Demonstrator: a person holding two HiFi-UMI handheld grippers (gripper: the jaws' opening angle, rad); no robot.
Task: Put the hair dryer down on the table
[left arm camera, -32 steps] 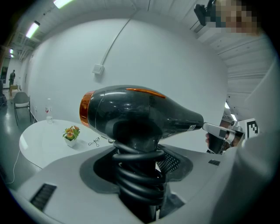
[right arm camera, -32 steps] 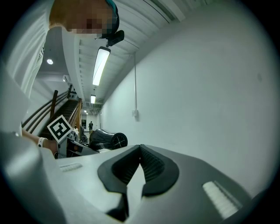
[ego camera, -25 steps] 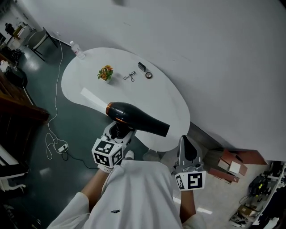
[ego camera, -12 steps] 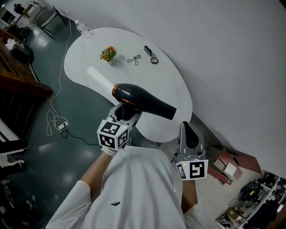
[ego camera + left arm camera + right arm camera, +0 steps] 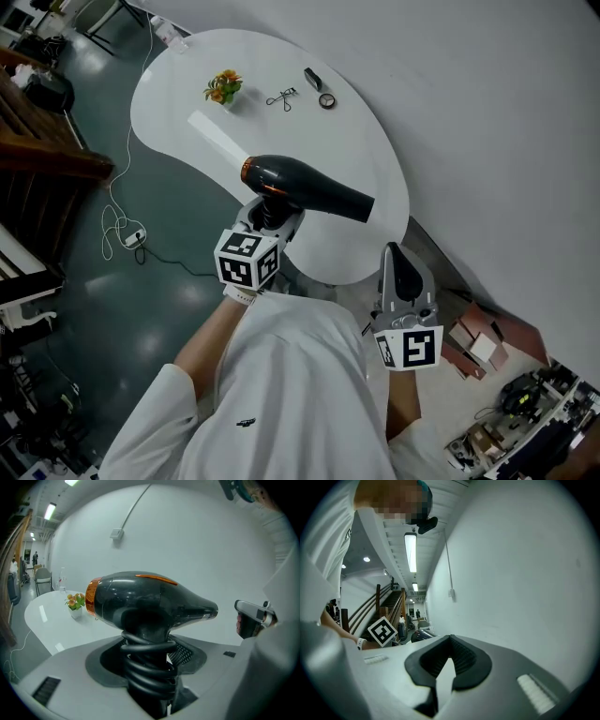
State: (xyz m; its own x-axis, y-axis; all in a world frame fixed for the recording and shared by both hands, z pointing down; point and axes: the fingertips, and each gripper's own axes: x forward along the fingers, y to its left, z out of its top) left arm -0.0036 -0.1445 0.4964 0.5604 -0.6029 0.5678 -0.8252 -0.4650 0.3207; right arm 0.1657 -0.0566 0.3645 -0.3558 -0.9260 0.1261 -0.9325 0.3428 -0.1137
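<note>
A black hair dryer with an orange ring at its back end lies level above the near part of the white table, nozzle to the right. My left gripper is shut on its handle, which has the black cord coiled round it. In the left gripper view the dryer's body fills the middle, above the jaws. My right gripper hangs off the table's near right edge, shut with nothing between its pads.
At the far end of the table stand a small flower pot, an eyelash curler, a round item and a black item. A white wall runs along the right. A cable lies on the dark floor at left.
The left gripper has carried the hair dryer forward and lower, further over the table. The right gripper has shifted a little and stays shut.
</note>
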